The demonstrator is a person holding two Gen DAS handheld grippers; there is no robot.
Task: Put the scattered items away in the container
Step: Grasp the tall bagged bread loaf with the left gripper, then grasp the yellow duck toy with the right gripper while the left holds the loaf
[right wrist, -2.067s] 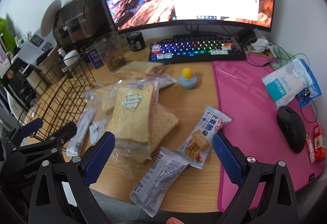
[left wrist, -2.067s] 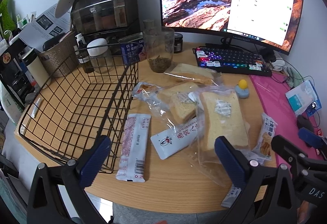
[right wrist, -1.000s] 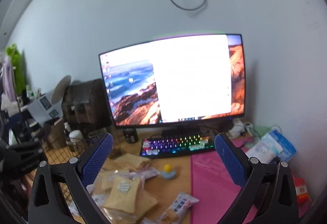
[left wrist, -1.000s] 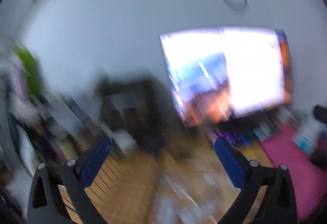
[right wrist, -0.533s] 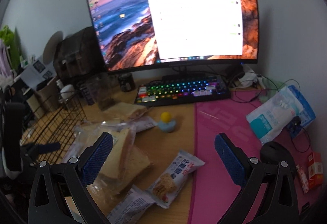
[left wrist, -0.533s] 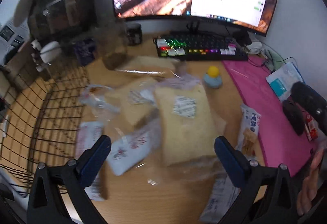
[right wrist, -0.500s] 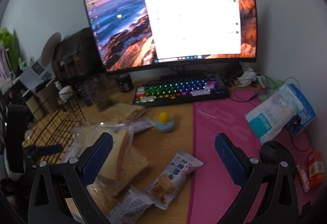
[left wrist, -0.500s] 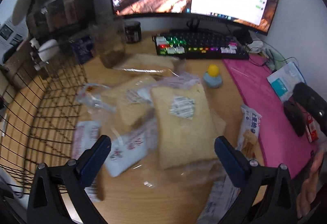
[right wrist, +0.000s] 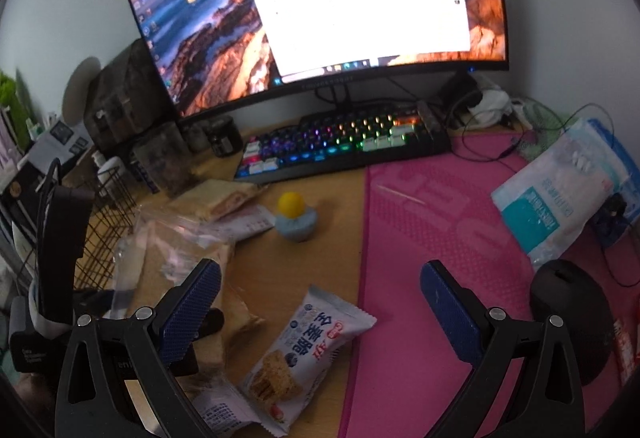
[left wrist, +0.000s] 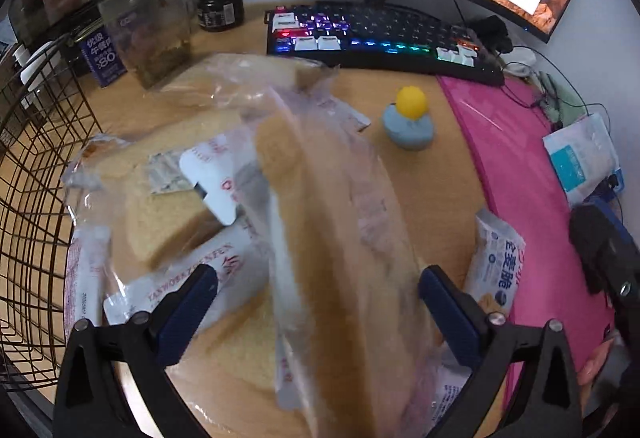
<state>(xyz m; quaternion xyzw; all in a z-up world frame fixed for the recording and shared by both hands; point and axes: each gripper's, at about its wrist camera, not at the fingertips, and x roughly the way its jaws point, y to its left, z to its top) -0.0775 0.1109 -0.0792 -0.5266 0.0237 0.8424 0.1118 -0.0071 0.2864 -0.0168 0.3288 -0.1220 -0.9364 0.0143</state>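
Observation:
In the left wrist view my left gripper (left wrist: 316, 302) is open, its jaws either side of a large bagged loaf of sliced bread (left wrist: 340, 246) that stands tilted on edge between them. More bagged bread (left wrist: 160, 198) and white snack packets (left wrist: 188, 278) lie beside it, next to the black wire basket (left wrist: 28, 178) at the left. A blue-and-white cracker packet (left wrist: 498, 270) lies to the right. In the right wrist view my right gripper (right wrist: 316, 306) is open and empty above the cracker packet (right wrist: 308, 354); the left gripper body (right wrist: 60, 278) shows at the left by the bread (right wrist: 176, 266).
A lit keyboard (left wrist: 380, 34), monitor (right wrist: 320, 6), glass jar (left wrist: 148, 30) and dark jar (left wrist: 220, 10) stand at the back. A yellow-and-blue toy (left wrist: 408, 118) sits mid-desk. A pink mat (right wrist: 460, 238) holds a black mouse (right wrist: 572, 318) and tissue pack (right wrist: 568, 194).
My left gripper has dropped in close to the pile, and the big bread bag now stands tilted on edge between its jaws. The right gripper has lowered slightly toward the desk.

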